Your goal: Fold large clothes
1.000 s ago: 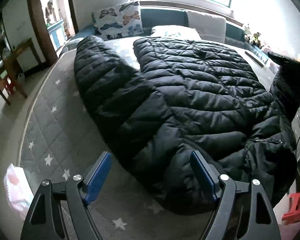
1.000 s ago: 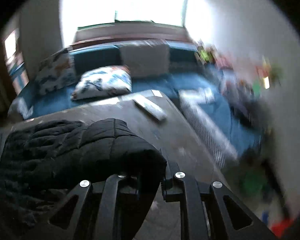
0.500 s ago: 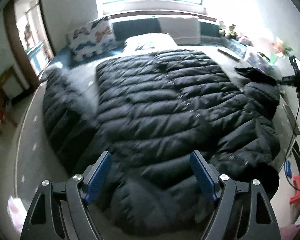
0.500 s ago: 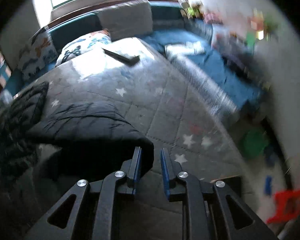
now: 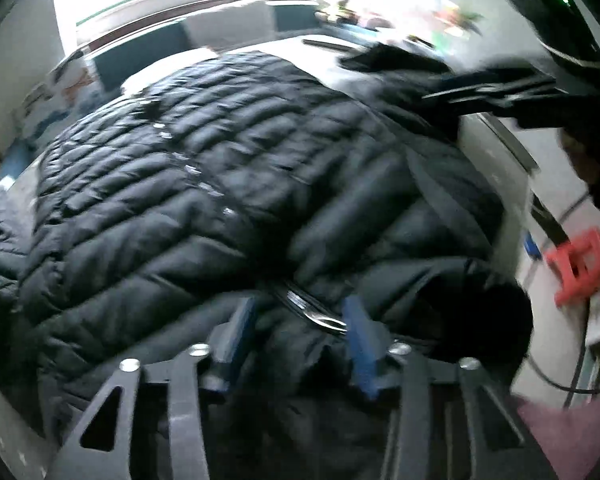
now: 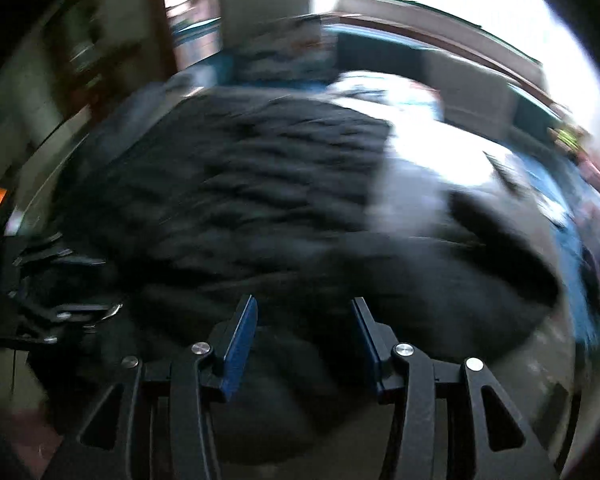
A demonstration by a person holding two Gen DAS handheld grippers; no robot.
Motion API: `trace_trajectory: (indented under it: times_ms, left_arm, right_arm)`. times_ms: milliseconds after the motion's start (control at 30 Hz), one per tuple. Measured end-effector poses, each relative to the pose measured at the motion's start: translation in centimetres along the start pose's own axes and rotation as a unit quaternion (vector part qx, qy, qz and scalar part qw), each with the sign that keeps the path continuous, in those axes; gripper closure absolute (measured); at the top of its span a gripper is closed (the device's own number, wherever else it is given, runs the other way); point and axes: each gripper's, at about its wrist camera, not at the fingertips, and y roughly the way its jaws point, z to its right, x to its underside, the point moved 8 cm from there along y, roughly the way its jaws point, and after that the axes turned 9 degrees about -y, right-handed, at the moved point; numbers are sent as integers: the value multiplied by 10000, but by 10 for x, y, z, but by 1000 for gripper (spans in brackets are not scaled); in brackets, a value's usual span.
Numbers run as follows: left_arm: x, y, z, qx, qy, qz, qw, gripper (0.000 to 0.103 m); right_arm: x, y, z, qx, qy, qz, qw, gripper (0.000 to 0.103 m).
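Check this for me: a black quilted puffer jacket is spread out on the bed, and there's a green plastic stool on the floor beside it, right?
Not quite. The stool is red, not green; the left wrist view shows it at the right edge. The rest holds: the black quilted puffer jacket is spread out on the bed.

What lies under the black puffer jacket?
The black puffer jacket is spread over a grey bed cover, bare at the jacket's far edge. Whatever lies beneath its middle is covered.

Each hand-held gripper has black frame arms, silver screws, blue pads.
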Motion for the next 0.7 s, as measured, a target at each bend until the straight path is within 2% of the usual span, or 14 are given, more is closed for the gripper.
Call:
trace_trajectory:
  times_ms: [133,167,267,367,433,533,600,700]
  left_arm:
    - [24,0,8,159,230,-45,9996,66]
    - [28,-1,8,225,229,-51,9995,67]
    - [44,-5,8,508,158,-129,9985,67]
    - [54,-12,3,633,55,-115,9979,67]
    - [53,-22,-1,742,-91,-98,9972,67]
    - [37,-40,-4,687,-50,111,9976,65]
    - [27,-55,-3,685,-33,343,9971,64]
    - [12,-70,-5,699,-143,587,9957,59]
  right_arm:
    - [-6,23,-63,-288,-938,-45,9952,51]
    - [-6,28,-72,-352,-1013,-71,9942,51]
    - [17,57,-106,-823,-1084,-581,9890,51]
    - [34,57,-116,-545,-1348,-446,9884,52]
    - [37,47,-112,-781,-1337,-534,9865,51]
    - [28,32,-94,-1103,-867,-426,9892,51]
    - [17,24,-69,-941,-550,-210,9938,51]
    - [-1,17,-2,-451,-34,33,9990,51]
